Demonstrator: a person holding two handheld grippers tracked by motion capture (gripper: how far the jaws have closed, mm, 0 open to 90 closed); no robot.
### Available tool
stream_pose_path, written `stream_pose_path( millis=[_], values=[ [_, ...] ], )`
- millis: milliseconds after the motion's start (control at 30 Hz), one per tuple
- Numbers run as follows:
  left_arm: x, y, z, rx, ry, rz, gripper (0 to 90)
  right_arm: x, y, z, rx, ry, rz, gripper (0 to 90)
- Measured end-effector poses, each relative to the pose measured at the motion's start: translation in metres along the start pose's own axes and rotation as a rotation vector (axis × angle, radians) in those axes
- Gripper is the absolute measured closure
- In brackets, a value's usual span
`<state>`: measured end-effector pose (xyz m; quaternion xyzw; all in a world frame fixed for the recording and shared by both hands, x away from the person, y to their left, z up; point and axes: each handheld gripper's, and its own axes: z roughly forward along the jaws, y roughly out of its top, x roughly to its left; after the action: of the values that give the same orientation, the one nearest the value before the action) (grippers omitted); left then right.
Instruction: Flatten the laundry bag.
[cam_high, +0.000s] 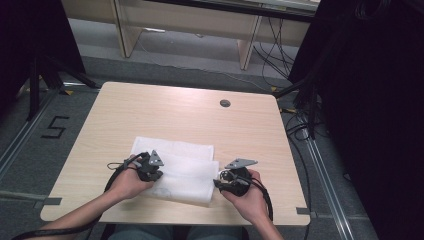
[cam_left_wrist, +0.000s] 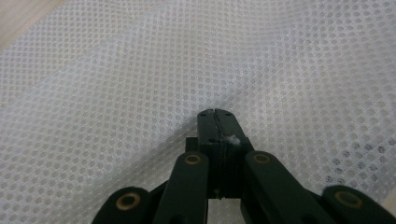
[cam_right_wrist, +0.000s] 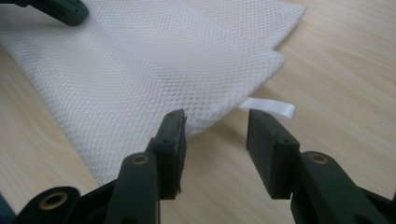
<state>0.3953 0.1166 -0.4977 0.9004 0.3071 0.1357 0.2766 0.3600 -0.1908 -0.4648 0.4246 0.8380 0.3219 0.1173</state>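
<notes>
High view first: we see a white mesh bag (cam_high: 177, 170) lying folded on the wooden counter (cam_high: 165, 110), with our two hands at its near edge. Our left hand-held gripper (cam_high: 148, 169) sits on the bag's left end, its tip down on the mesh, while our right hand-held gripper (cam_high: 231, 181) rests just beside the bag's right end, its grey plate on top. Left gripper view next: the left hand-held gripper (cam_left_wrist: 215, 116) has its jaws pressed fully together, and a ridge of the mesh bag (cam_left_wrist: 116, 84) rises to meet their tip; a little white wisp of fabric shows in the seam between them, so we read it as pinching the mesh. The cloth spreads out ahead of and to both sides of these jaws. Right gripper view last: the right hand-held gripper (cam_right_wrist: 215, 128) stands open with nothing between its jaws but bare counter (cam_right_wrist: 336, 56). The mesh bag (cam_right_wrist: 140, 60) lies ahead of it, its near corner touching the left jaw, and a small white ribbon tab (cam_right_wrist: 273, 108) pokes out from the bag's edge just beyond the right jaw.
</notes>
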Motion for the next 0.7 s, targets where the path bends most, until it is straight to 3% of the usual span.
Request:
stream_pose_path(
  millis=[33, 67, 133, 167, 200, 267, 333, 400, 433, 467, 500, 533, 633, 700],
  values=[
    [0.0, 0.001, 0.0, -0.003, 0.002, 0.01, 89.2, 0.001, 0.001, -0.001, 0.0, -0.011, 0.021, 58.3],
    [-0.001, 0.002, 0.002, -0.001, -0.004, -0.014, 89.2, -0.003, 0.003, -0.003, -0.022, -0.034, -0.023, 58.7],
    [-0.001, 0.003, 0.002, 0.007, -0.006, -0.004, 89.2, -0.003, 0.005, -0.005, -0.028, -0.034, -0.006, 59.0],
    [-0.001, 0.003, 0.002, 0.001, 0.003, 0.005, 89.3, -0.004, 0.007, -0.006, -0.047, -0.054, -0.024, 60.3],
    [-0.002, 0.004, 0.002, -0.001, 0.005, 0.005, 89.2, -0.002, 0.009, -0.008, -0.052, -0.049, -0.003, 61.6],
    [-0.001, 0.004, 0.003, -0.003, 0.006, 0.009, 89.2, -0.002, 0.01, -0.009, -0.049, -0.046, -0.008, 63.5],
    [-0.003, 0.005, 0.004, -0.005, 0.003, -0.009, 89.2, 0.001, 0.013, -0.008, -0.06, -0.042, -0.04, 68.7],
    [-0.003, 0.006, 0.005, -0.006, 0.004, -0.009, 89.2, 0.004, 0.013, -0.007, -0.044, -0.034, -0.033, 70.5],
    [-0.003, 0.007, 0.005, -0.006, 0.009, 0.01, 89.2, 0.008, 0.014, -0.003, -0.062, -0.03, -0.048, 75.0],
    [-0.004, 0.007, 0.005, -0.003, 0.007, -0.002, 89.2, 0.008, 0.014, -0.003, -0.062, -0.03, -0.048, 75.0],
    [-0.003, 0.008, 0.005, 0.003, 0.005, 0.011, 89.2, 0.01, 0.015, -0.005, -0.035, -0.018, -0.046, 76.8],
    [-0.005, 0.009, 0.006, 0.004, -0.002, -0.003, 89.2, 0.017, 0.016, -0.004, -0.001, 0.01, -0.028, 79.8],
    [-0.007, 0.011, 0.008, -0.005, 0.007, 0.003, 89.2, 0.02, 0.016, 0.0, 0.008, 0.022, -0.056, 82.1],
    [-0.008, 0.013, 0.008, 0.0, 0.014, 0.027, 89.2, 0.023, 0.017, 0.006, 0.051, 0.034, -0.067, 83.4]
  ],
)
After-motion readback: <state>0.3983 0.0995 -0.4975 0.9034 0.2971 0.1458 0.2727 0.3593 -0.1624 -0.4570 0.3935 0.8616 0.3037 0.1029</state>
